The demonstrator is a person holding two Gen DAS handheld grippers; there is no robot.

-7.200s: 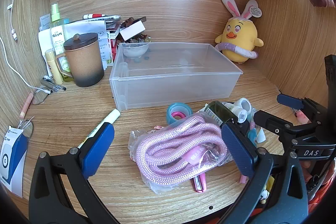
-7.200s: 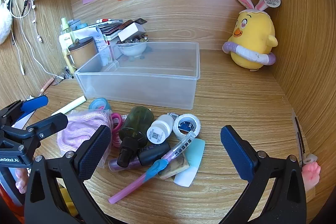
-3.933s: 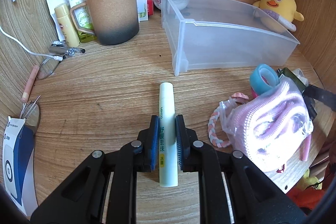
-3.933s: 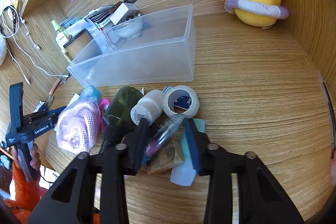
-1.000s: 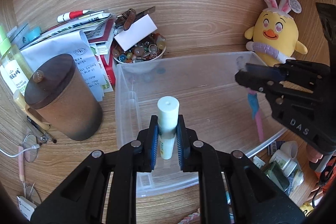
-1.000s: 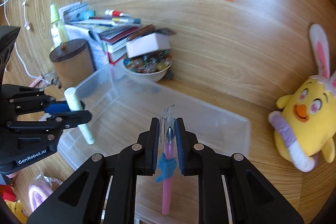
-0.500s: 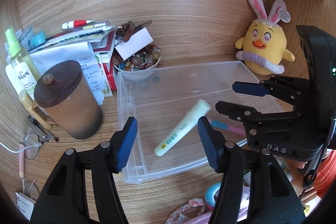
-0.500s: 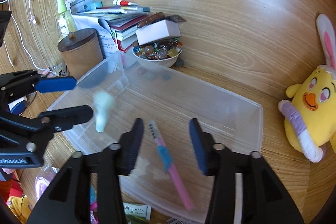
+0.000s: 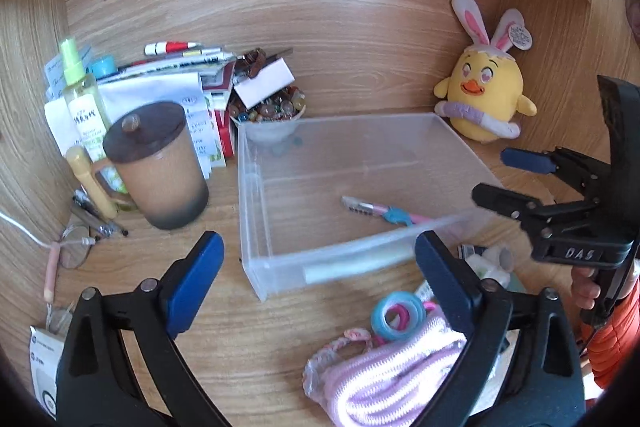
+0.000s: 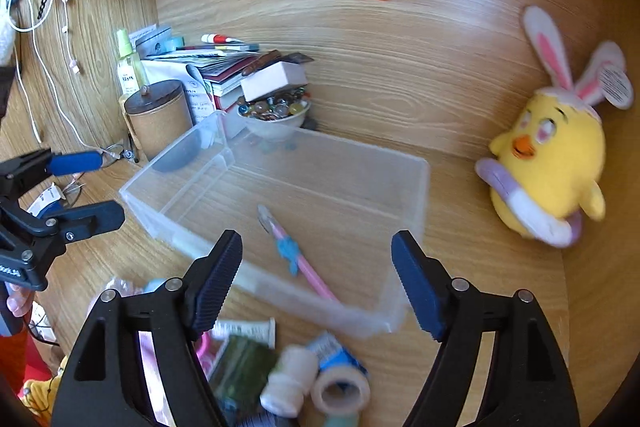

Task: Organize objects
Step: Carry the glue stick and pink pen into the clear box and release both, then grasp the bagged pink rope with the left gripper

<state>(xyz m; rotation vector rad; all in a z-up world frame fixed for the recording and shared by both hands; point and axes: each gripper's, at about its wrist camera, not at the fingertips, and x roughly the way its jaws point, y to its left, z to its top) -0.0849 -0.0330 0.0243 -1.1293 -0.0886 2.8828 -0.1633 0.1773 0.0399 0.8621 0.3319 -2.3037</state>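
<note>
A clear plastic bin (image 9: 256, 195) (image 10: 416, 187) stands on the desk. Inside it lie a pink pen with a blue clip (image 9: 384, 213) (image 10: 296, 259) and a pale tube (image 9: 356, 265) along the near wall. My left gripper (image 9: 316, 283) is open and empty in front of the bin. My right gripper (image 10: 316, 275) is open and empty above the bin's near edge; it also shows in the left wrist view (image 9: 508, 175). Loose items lie in front: a pink cord in a bag (image 9: 392, 375), blue tape ring (image 9: 396, 315), green bottle (image 10: 240, 367), white bottle (image 10: 288, 383), tape roll (image 10: 340, 391).
A brown lidded mug (image 9: 156, 163), a spray bottle (image 9: 80, 99), papers and a bowl of beads (image 9: 268, 111) stand behind and left of the bin. A yellow chick plush (image 9: 484, 103) (image 10: 548, 163) sits at the right by the wooden wall. Glasses (image 9: 72, 251) lie at the left.
Both grippers opened wider and drew back from the bin. The tube has settled along the bin's near wall and the pink pen lies on the bin floor.
</note>
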